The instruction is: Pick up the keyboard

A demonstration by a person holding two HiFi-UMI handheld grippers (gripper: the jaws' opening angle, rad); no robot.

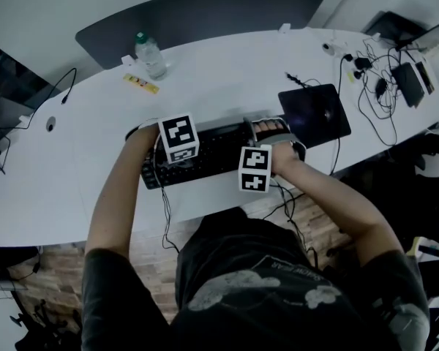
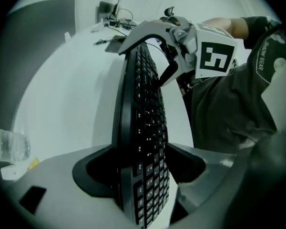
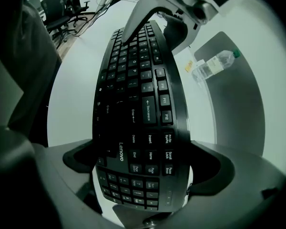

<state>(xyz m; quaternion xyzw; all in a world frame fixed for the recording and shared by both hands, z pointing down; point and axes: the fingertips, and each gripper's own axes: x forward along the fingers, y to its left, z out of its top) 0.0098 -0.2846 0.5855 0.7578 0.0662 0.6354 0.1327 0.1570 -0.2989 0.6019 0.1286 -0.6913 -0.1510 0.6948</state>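
right gripper [image 3: 148, 168] jaws clamp the keyboard [image 3: 138, 94] at its numpad end; left gripper [image 2: 139, 166] jaws are open w/ the other end loose between. one-sided hold, could pivot & smack the table [image 1: 227, 79] imo.

White curved table [image 1: 227, 72]. Far side left of middle: clear water bottle [image 1: 151, 55] standing upright, with a flat yellow label [image 1: 142, 84] just beside it. Left end: round cable hole [image 1: 50, 124] and a thin black wire [image 1: 66, 86] running off the edge. Right of middle: black mouse pad [image 1: 314, 115]. Far right end: tangle of black cables [image 1: 373, 86] and a flat black box [image 1: 408, 83]. Near the front edge: black keyboard [image 1: 216, 152]; can't tell whether it rests flat.
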